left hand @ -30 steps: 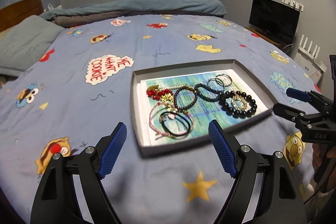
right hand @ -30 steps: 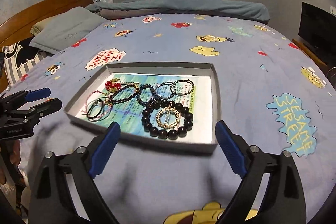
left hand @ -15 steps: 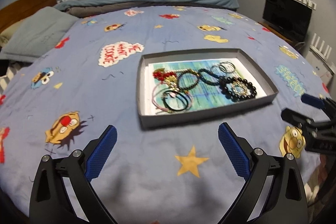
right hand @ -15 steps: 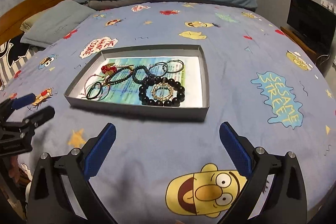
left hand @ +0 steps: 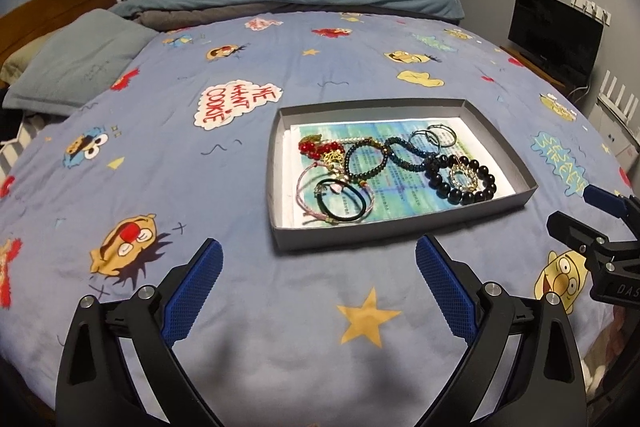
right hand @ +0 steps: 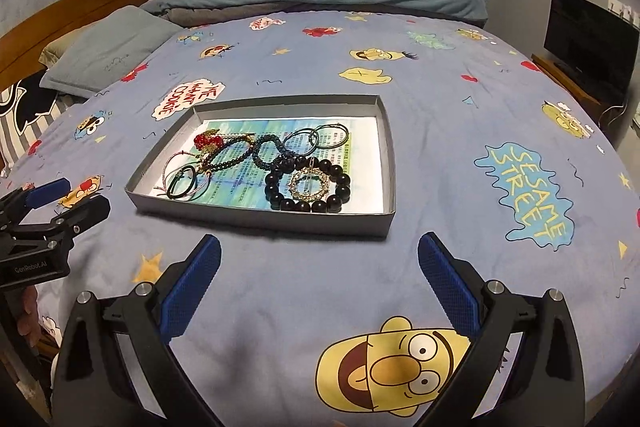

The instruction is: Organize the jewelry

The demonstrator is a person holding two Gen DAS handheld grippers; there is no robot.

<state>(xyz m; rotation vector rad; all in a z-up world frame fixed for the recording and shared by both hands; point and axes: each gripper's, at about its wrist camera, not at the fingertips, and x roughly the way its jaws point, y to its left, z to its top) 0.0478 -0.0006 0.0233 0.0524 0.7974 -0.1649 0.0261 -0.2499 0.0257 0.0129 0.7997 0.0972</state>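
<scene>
Left wrist view: left gripper (left hand: pixel 318 269) at the bottom edge, jaws spread wide, nothing between the blue pads (left hand: pixel 446 293).
Right wrist view: right gripper (right hand: pixel 319 269) at the bottom edge, jaws spread wide, nothing between them.
Surface: bed (left hand: pixel 160 131) with a blue cartoon-print cover; both grippers hang above it, pointing down and forward.
Tray (left hand: pixel 400 231): shallow grey box lying flat on the bed, ahead of both grippers and apart from them; its near wall lies just beyond the fingertips in each view.
Tray liner: printed blue-green sheet (left hand: pixel 400 193) covering the floor of the tray.
Jewelry: all inside the tray, none in a gripper.
Black bead bracelet (right hand: pixel 308 205): near right part of the tray, closest to the right gripper.
Gold ring piece (right hand: pixel 309 183): lying inside the black bead bracelet.
Black band (left hand: pixel 342 199): near left corner, overlapping a pink cord bracelet (left hand: pixel 304 187); closest to the left gripper.
Red beads (left hand: pixel 316 149): left side, farther back.
Dark bead bracelets (left hand: pixel 366 157): centre of the tray, overlapping one another.
Hoops (left hand: pixel 434 138): two thin rings at the far right.
Gripper spacing: right gripper visible at the right edge of the left wrist view (left hand: pixel 592 223); left gripper at the left edge of the right wrist view (right hand: pixel 60 201); well apart, the tray lying between and ahead of them.
</scene>
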